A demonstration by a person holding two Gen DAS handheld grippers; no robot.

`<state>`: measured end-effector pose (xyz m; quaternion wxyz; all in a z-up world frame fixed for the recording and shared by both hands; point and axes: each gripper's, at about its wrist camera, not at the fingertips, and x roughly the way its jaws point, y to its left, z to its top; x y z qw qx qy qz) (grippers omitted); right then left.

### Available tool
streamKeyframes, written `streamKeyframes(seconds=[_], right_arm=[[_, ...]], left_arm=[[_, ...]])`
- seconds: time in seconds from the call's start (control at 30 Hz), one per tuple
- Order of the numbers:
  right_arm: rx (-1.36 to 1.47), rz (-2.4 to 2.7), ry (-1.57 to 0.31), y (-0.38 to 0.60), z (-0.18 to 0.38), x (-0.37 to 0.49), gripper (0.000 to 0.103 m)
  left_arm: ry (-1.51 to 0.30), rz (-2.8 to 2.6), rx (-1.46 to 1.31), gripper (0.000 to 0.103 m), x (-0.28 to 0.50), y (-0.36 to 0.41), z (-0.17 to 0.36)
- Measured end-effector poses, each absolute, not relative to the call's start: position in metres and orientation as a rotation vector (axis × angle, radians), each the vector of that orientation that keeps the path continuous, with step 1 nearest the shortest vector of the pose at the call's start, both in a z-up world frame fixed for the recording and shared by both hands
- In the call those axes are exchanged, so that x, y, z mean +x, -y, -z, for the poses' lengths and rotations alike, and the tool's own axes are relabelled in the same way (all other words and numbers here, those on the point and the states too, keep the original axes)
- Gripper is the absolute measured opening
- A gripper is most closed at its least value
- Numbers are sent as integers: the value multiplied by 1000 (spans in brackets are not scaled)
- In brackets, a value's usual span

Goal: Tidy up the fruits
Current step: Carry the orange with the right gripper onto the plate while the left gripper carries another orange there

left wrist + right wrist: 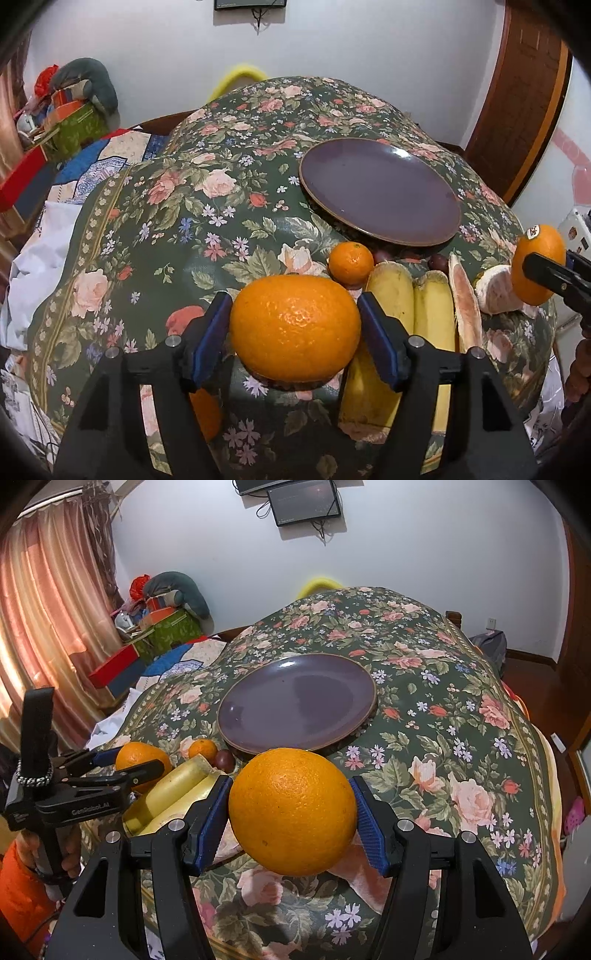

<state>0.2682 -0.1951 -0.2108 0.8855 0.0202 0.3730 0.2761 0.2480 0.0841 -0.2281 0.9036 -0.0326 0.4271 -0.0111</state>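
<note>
Between each gripper's fingers, an orange (295,328)

Your left wrist view looks forward, close over the floral tablecloth (155,229), with the purple plate (380,195) far right. Your right wrist view faces the same way from further right, plate (295,701) dead ahead. Both share plate, bananas (413,295) and far wall.

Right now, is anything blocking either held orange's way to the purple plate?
Nothing visible. The left gripper holds one orange, the right gripper another orange, both lifted. The plate is bare; the mandarin and bananas lie low beside its near rim.
</note>
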Motion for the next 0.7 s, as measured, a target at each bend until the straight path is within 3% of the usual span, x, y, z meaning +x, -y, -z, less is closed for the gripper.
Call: streamKeyframes(seconds=[0.7], right_arm=[[-21, -525, -571, 199, 158, 325, 60]], left_arm=[[-675, 21, -99, 67, 286, -78, 143]])
